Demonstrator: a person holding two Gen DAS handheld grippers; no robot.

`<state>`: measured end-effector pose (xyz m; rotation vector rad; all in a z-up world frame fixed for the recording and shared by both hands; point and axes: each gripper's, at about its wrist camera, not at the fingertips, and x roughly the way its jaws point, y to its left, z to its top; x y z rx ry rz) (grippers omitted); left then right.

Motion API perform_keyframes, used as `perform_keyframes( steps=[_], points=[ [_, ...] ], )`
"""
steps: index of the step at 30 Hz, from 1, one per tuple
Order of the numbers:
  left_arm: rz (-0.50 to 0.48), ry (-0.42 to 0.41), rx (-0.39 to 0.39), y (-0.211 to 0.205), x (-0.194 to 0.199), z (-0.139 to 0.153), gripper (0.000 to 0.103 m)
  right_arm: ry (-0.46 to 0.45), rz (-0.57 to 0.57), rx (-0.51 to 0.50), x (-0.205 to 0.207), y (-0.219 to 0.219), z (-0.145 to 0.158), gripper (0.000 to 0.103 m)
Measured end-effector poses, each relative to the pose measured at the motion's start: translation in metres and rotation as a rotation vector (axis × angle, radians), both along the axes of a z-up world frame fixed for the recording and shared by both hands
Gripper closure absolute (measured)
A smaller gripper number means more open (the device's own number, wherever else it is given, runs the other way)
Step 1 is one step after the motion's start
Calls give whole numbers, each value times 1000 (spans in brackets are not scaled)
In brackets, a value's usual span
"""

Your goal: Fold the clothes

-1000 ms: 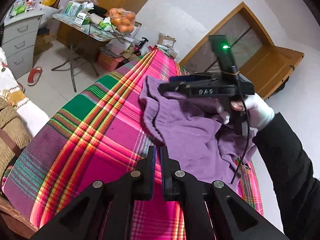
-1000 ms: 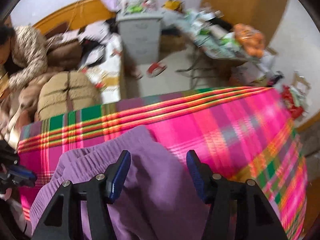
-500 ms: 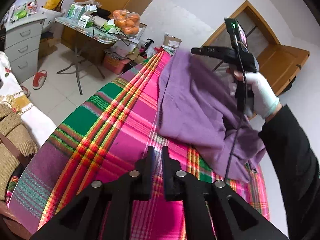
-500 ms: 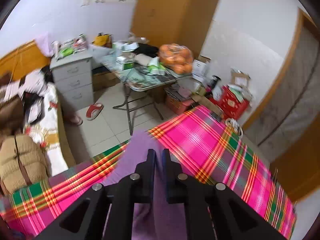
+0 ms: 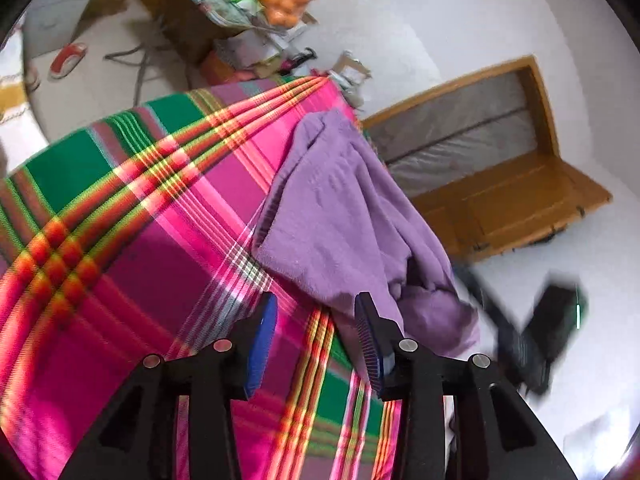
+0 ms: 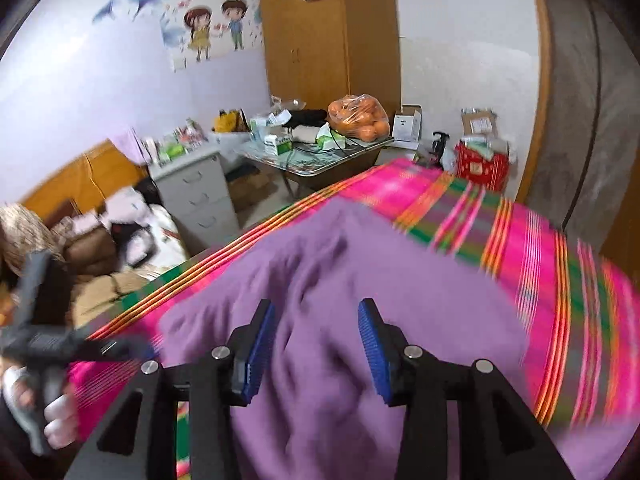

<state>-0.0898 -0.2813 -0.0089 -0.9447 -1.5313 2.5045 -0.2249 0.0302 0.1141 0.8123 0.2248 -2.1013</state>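
The purple garment [image 5: 344, 216] is lying rumpled across the plaid cloth [image 5: 132, 240], filling mid-frame. The left gripper [image 5: 316, 340] and right gripper [image 6: 316, 344] are both hovering with jaws apart, just opening, gripping nothing.

- The left gripper [image 5: 316, 340] points forward and downward, its jaws parted after just opening, nothing pinched between the blue pads [image 5: 262, 340].
- The right gripper [image 6: 316, 344] tilts downward too, jaws apart, just reopened, empty.
- A white-gloved hand [image 6: 38, 408] grasps the left gripper's handle.
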Motion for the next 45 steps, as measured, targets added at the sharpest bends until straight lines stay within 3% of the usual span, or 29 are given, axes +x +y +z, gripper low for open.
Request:
perform_keyframes(
  steps=[4,7,9,10,14,20,24,29,32,35,40,45],
  points=[
    [39,-9,19,7,-12,0,61,-60,-44,-73,21,42,-17,58],
    [65,-49,-43,12,-27,3,63,-86,-70,-102,26,61,-22,58],
    [52,-106,-118,15,-38,4,90,-84,-83,-103,31,69,-23,58],
    [41,-145,-165,17,-43,5,98,-78,-88,-101,33,71,-22,58],
    [81,-162,-254,9,-32,11,99,-42,-95,-90,45,76,-19,58],
    [171,-150,-258,-39,3,16,99,-6,-76,-67,39,55,-7,58],
    [160,-165,-270,-47,11,6,99,1,-3,-4,22,19,-5,58],
    [136,-147,-416,-30,12,12,99,58,57,133,6,-26,-26,58],
    [112,-139,-440,-32,8,9,99,87,68,167,1,-31,-42,60],
    [93,-129,-441,-32,9,8,99,117,70,155,1,-22,-50,66],
    [79,-127,-462,-30,5,5,99,131,70,140,7,-16,-53,66],
    [88,-141,-509,-23,3,5,98,74,76,67,0,-2,-51,68]
  ],
)
